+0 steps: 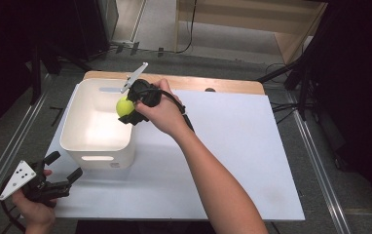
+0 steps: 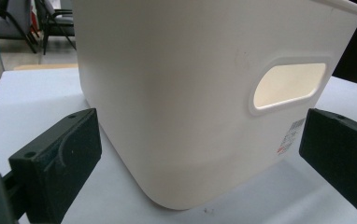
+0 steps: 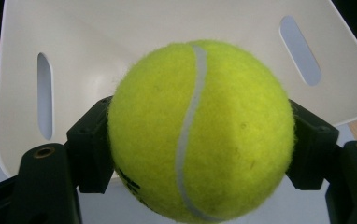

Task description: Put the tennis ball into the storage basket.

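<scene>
A yellow-green tennis ball (image 1: 123,106) is pinched between the jaws of my right gripper (image 1: 127,108), which hangs over the right rim of a white plastic bin (image 1: 83,136). In the right gripper view the ball (image 3: 200,128) is squeezed by both black pads, with the bin's empty inside (image 3: 88,60) below it. My left gripper (image 1: 63,168) rests at the table's front left corner, open, pointing at the bin's near wall (image 2: 181,107) and its handle slot (image 2: 289,85). Nothing lies between its pads (image 2: 62,156).
The bin stands at the left of a white table top (image 1: 232,156). A wooden strip (image 1: 208,84) runs along the far edge. Metal rails (image 1: 9,146) flank the table on both sides, and cables lie on the floor beyond.
</scene>
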